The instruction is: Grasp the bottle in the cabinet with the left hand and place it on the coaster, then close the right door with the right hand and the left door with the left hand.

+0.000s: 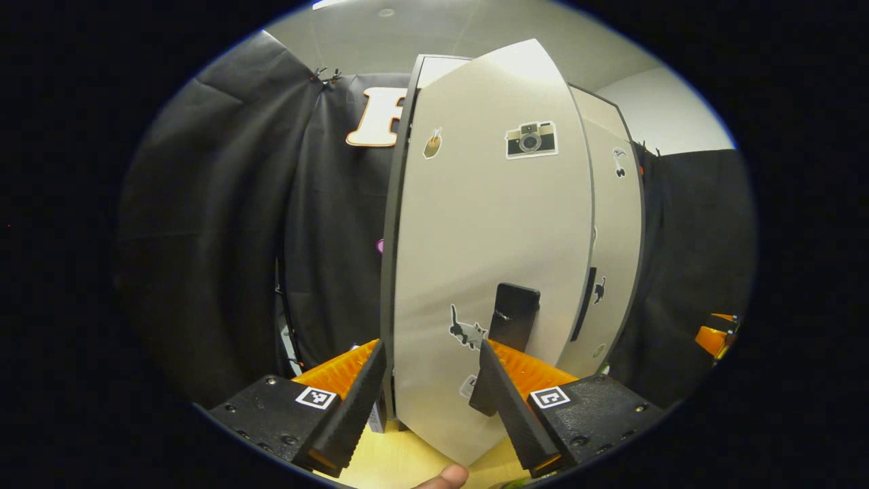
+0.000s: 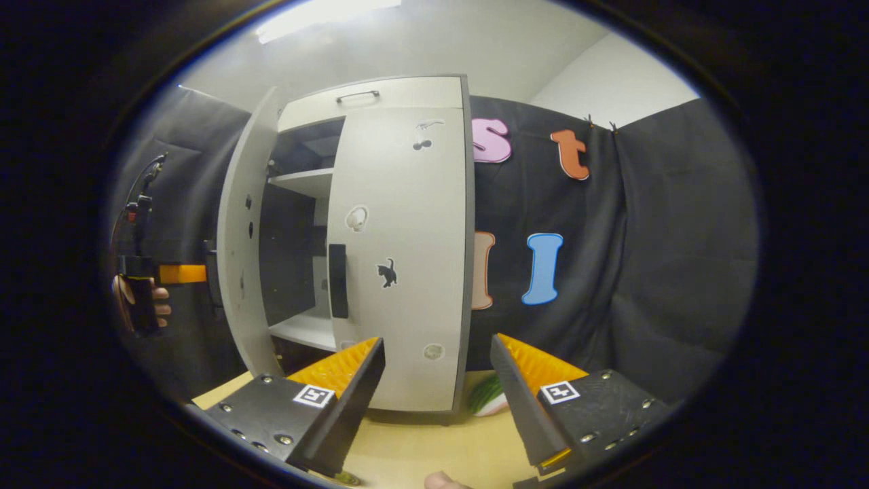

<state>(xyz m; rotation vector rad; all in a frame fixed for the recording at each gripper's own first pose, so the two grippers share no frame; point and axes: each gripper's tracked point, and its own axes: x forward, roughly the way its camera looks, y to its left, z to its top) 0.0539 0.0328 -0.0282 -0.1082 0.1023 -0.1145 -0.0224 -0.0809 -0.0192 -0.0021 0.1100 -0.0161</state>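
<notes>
in the left gripper view the left gripper (image 1: 431,394) stands wide apart, empty, its two fingers straddling the lower edge of the cabinet's left door (image 1: 489,272), half open in mid frame, near its dark handle (image 1: 514,316). in the right gripper view the right gripper (image 2: 438,390) gapes empty before the shut right door (image 2: 400,272); two shelves (image 2: 305,182) show in the gap. a green thing (image 2: 490,396) on the table (image 2: 434,451) at the cabinet's lower right may be the bottle; i cannot tell.

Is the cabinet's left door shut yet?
No, the left door hangs ajar: shelves show in the gap beside the shut right door.
</notes>
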